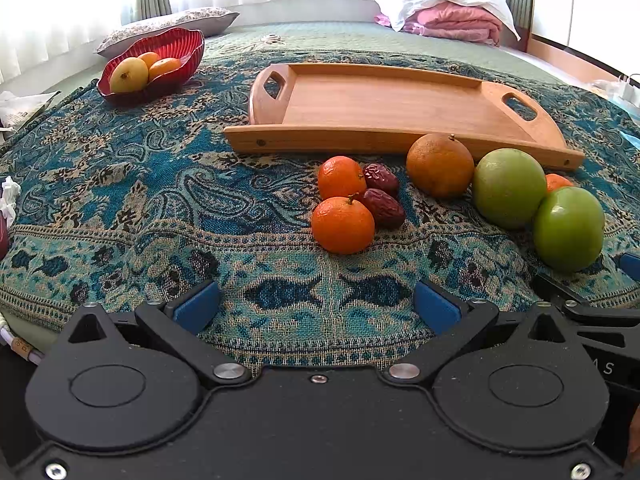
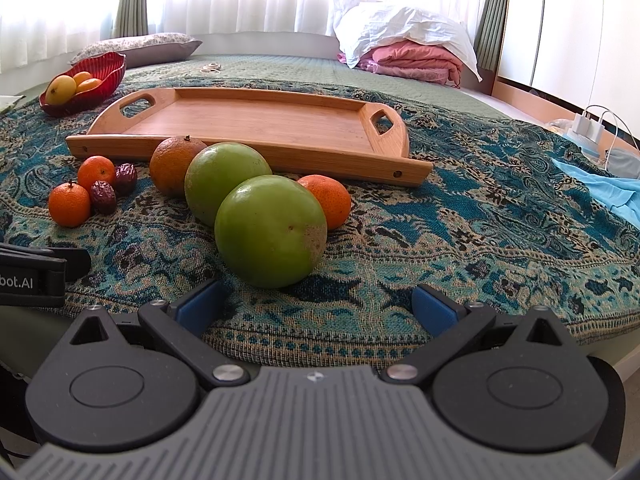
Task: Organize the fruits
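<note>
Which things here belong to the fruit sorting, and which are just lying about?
For the job:
round green fruits
large dull orange
small bright mandarins
wrinkled dark-red dates
wooden handled tray
red ribbed glass bowl

Just lying about:
folded pink blanket
grey patterned pillow
white plug charger

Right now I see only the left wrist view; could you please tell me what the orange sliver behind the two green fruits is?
Observer: A whole mandarin, resting behind the nearer green fruit, in front of the wooden tray.
Operator: Thank you. Is the right gripper open?
Observer: Yes, the right gripper is open and empty, the nearer green fruit just ahead of it.
Operator: Anything past the tray's right end?
Observer: A white charger with cables, beside a light-blue cloth.
</note>
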The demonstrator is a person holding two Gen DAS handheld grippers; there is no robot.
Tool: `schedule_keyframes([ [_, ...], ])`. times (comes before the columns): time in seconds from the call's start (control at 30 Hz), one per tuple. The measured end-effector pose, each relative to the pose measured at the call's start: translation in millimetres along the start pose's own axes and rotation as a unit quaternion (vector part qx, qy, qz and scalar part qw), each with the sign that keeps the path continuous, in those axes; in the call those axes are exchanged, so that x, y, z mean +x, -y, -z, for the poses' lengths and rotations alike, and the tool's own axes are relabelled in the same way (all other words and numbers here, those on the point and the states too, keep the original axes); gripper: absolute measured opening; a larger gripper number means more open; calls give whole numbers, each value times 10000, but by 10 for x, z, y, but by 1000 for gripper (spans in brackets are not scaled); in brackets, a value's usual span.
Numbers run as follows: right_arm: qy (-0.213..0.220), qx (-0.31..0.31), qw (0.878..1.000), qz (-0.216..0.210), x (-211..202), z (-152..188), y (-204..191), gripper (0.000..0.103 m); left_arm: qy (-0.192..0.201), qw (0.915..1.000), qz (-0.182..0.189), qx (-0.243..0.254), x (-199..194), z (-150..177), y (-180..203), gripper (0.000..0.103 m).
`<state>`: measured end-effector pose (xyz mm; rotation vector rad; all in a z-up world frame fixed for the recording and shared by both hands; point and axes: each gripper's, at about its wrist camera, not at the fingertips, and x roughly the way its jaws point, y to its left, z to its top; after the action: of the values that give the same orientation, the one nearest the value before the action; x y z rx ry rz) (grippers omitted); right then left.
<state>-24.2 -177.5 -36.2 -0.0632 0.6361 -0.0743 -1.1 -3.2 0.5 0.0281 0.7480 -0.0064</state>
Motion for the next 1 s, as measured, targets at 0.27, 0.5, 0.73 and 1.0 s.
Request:
schedule_keyframes([
  [0.27,9,-8,10000,11,-10,-3,20,103,1,10000,3,12,-35,-23,14,103],
  [0.5,19,-11,10000,13,-15,9,9,103,4,10000,4,7,-31,-8,10,103],
  [0.73,42,-8,10000,16,4,29,22,103,7,10000,7,5,-39,-16,15,103],
  [1.0,232,48,9997,-12,-38,59,24,103,20,10000,2,-40,-44,-23,24,103],
])
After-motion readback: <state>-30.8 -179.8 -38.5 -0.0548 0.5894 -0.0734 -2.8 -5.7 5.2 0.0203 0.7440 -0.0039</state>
